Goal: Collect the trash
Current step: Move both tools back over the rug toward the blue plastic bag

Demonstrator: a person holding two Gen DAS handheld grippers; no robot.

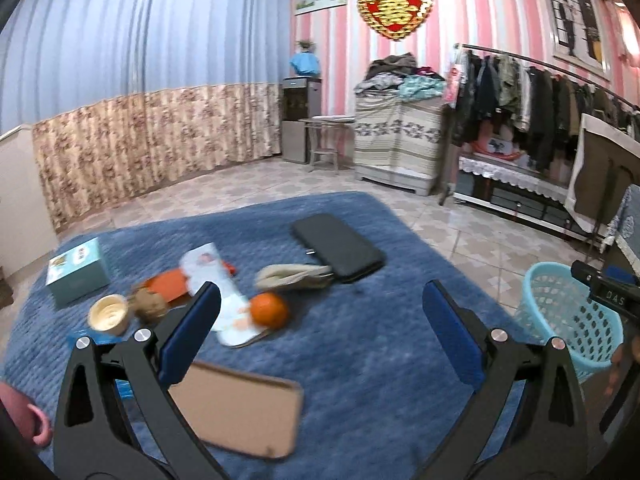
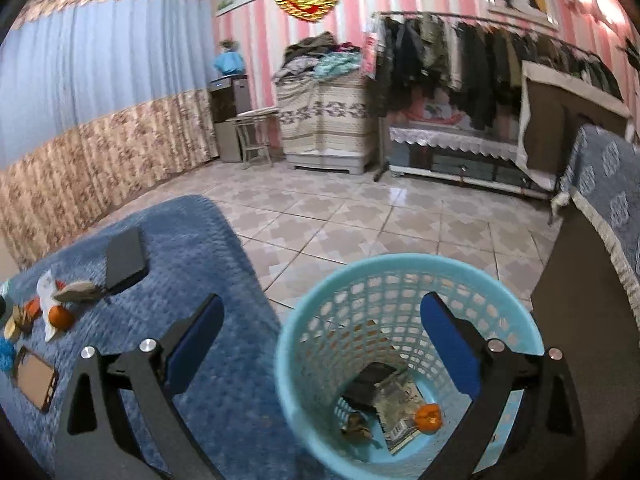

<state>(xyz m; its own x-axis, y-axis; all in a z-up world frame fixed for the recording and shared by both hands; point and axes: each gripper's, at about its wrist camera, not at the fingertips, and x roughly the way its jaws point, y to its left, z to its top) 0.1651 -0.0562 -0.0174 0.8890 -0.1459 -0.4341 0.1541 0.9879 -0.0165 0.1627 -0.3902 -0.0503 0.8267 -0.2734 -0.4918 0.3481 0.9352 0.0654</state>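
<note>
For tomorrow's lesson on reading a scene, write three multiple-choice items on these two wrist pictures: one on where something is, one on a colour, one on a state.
1. Where does the basket stand?
A. on the tiled floor beside the blue rug
B. on top of the black case
C. under the clothes rail

2. What colour is the basket?
A. red
B. light blue
C. black

3. How is the right gripper?
A. shut on an orange
B. shut on paper
C. open and holding nothing

Answers:
1 A: tiles show around the basket, and the blue rug ends just left of it.
2 B: its rim and mesh wall are light blue in both views.
3 C: its two blue pads stand wide apart over the basket, with nothing between them; the left gripper is open too.
</note>
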